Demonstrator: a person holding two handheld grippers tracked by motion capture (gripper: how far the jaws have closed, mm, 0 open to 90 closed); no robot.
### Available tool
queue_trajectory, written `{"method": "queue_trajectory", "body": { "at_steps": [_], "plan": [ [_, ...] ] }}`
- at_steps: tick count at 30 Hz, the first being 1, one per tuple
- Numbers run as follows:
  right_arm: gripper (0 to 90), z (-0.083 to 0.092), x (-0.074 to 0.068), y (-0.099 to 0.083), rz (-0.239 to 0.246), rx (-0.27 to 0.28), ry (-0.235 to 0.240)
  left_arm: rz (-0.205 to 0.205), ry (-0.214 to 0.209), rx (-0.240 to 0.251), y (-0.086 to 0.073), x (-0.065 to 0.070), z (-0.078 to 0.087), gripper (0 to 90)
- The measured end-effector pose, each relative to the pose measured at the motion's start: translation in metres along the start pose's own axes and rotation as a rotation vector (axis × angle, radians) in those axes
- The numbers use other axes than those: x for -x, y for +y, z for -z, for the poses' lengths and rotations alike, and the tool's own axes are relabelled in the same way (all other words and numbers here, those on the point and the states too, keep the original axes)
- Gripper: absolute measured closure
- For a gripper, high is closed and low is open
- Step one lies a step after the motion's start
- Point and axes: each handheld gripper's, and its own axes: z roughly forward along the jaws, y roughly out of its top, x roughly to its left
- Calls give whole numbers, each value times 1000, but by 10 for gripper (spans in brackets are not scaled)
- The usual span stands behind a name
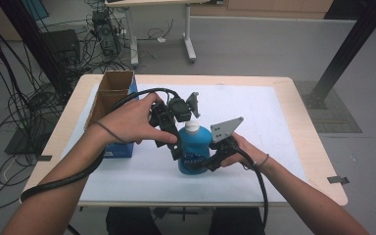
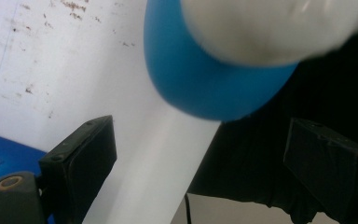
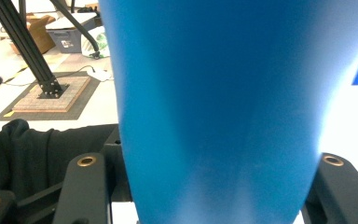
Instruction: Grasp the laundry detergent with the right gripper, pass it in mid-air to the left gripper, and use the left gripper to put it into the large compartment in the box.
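Observation:
A blue bottle [image 1: 194, 149] with a white cap [image 1: 192, 126] stands upright over the white mat, near the table's front. My right gripper [image 1: 209, 160] is shut on its lower body from the right. In the right gripper view the blue bottle [image 3: 214, 107] sits between both jaws, pressed on each side. My left gripper [image 1: 175, 143] hangs just left of the bottle's neck, pointing down. In the left gripper view the jaws of the left gripper [image 2: 200, 137] stand wide apart with nothing between them. The blurred cap [image 2: 270, 28] and blue shoulder [image 2: 200, 84] lie beyond the fingertips.
An open cardboard box [image 1: 111, 95] with a blue side stands at the table's left, close behind the left hand. The white mat [image 1: 269, 122] covers most of the wooden table [image 1: 318, 161]. Cables trail from both grippers along the forearms.

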Motion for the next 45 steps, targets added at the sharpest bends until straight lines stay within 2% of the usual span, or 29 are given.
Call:
{"method": "queue_trajectory", "body": {
  "at_steps": [6, 17, 20, 29, 31, 33, 40, 45],
  "plan": [
    [412, -6, -2, 4, 11, 1, 16, -9, 18, -15, 3, 4, 0, 96],
    [412, -16, -5, 10, 30, -6, 39, -7, 53, 2, 7, 7, 1, 47],
    [413, -18, -6, 11, 31, -6, 43, -11, 66, -12, 9, 7, 1, 50],
    [414, -21, -7, 11, 43, -14, 47, -25, 69, -14, 12, 10, -2, 72],
    [414, -22, -7, 12, 44, -15, 49, -36, 73, -30, 13, 11, -2, 73],
    [414, -21, -8, 12, 43, -14, 49, -29, 66, -32, 13, 11, -2, 73],
    [414, -21, -8, 12, 45, -9, 44, -45, 72, -43, 13, 12, -1, 81],
    [414, -22, -8, 11, 43, -14, 45, -37, 75, -34, 13, 13, -1, 85]
  ]
}}
